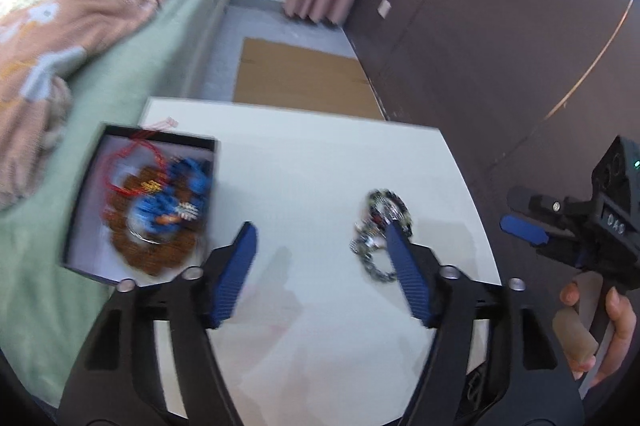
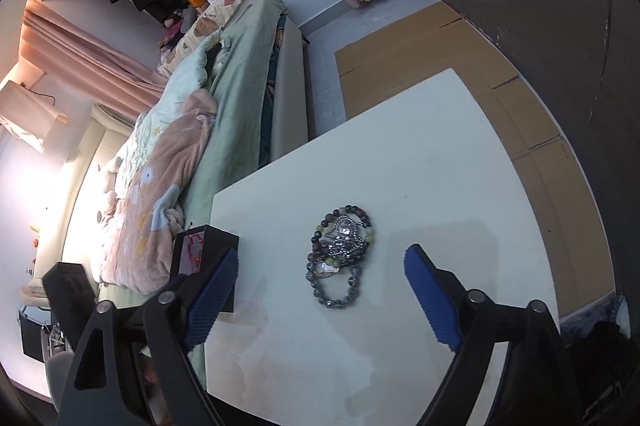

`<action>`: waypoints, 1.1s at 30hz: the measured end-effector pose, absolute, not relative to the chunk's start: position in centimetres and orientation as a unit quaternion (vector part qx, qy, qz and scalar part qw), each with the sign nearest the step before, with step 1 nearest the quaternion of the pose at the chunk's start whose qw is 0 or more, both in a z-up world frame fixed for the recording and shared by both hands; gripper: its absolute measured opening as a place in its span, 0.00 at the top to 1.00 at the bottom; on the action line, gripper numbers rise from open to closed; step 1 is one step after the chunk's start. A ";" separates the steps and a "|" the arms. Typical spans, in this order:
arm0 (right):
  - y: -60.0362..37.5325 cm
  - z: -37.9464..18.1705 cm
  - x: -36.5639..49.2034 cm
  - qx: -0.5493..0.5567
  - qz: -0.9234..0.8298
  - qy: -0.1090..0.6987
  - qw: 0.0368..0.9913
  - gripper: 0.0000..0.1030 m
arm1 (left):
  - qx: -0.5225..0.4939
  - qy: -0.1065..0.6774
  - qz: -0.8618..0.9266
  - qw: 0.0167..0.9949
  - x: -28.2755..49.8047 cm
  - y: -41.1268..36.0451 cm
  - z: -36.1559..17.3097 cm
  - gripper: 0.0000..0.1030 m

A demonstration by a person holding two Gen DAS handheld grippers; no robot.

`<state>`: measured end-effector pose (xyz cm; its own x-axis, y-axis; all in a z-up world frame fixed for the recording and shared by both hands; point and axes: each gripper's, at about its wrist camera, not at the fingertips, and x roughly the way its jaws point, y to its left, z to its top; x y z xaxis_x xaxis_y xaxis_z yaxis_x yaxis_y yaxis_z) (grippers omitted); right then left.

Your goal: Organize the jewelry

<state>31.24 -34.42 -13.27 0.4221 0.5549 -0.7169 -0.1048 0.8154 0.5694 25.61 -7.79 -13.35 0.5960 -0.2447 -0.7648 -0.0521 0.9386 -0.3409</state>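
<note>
- While the jewelry box (image 1: 138,202) is sitting at the white table's (image 1: 320,162) left edge, both grippers — left gripper (image 1: 320,246), right gripper (image 2: 320,266) — are gaping wide, empty.
- The bracelet pile (image 2: 340,254) is lying right of the box, well apart.

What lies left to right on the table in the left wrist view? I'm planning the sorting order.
Black jewelry box with red, blue and brown pieces → bare white table → pile of beaded bracelets.
</note>
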 end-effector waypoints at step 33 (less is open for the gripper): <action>-31.9 -16.3 33.2 0.214 0.223 0.539 0.784 0.66 | -0.148 0.478 -0.086 0.862 27.8 -11.6 -16.2 0.90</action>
<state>33.20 -31.87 -16.28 0.3193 0.5800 -0.7494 -0.1196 0.8092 0.5753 27.81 -11.58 -16.21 0.5286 -0.2893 -0.7981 0.0064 0.9415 -0.3370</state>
